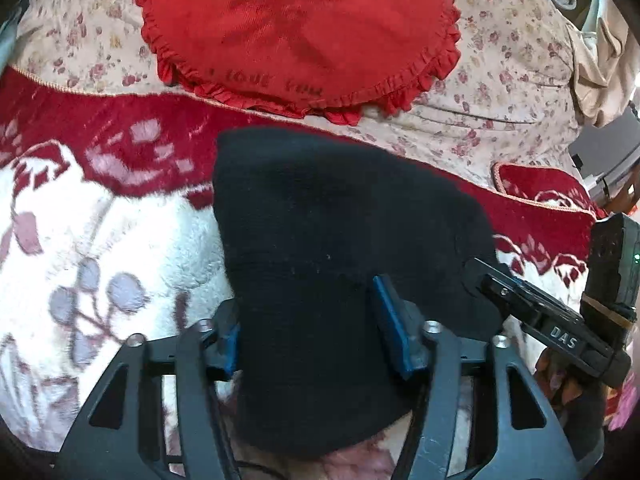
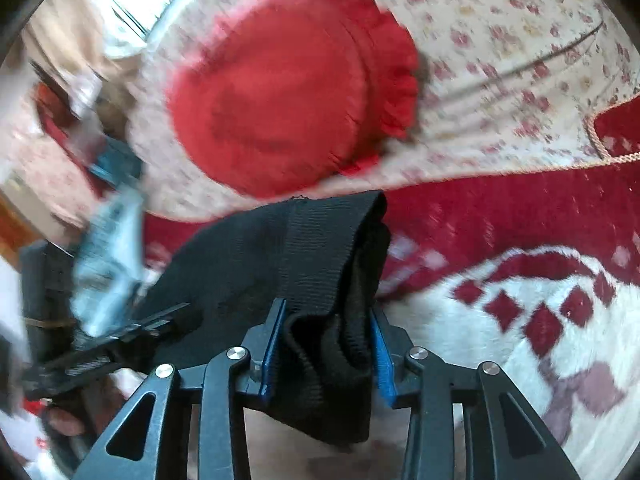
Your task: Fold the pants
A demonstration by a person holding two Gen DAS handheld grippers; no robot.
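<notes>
Blue-padded fingers (image 2: 272, 344) of the right gripper (image 2: 326, 344) pinch a bunched waistband of the black pants (image 2: 320, 248), while the left gripper (image 1: 312, 320) clamps another thick fold, apparently to carry the doubled garment flat over the red-and-white blanket (image 1: 100, 240).

Left gripper (image 1: 316, 328) angles steeply downward, its 2 blue pads (image 1: 394, 320) pressing bunched black cloth between them. Right gripper (image 2: 328, 344) tilts likewise, 2 pads (image 2: 272, 344) clamping a thick fold, beside the left.
</notes>
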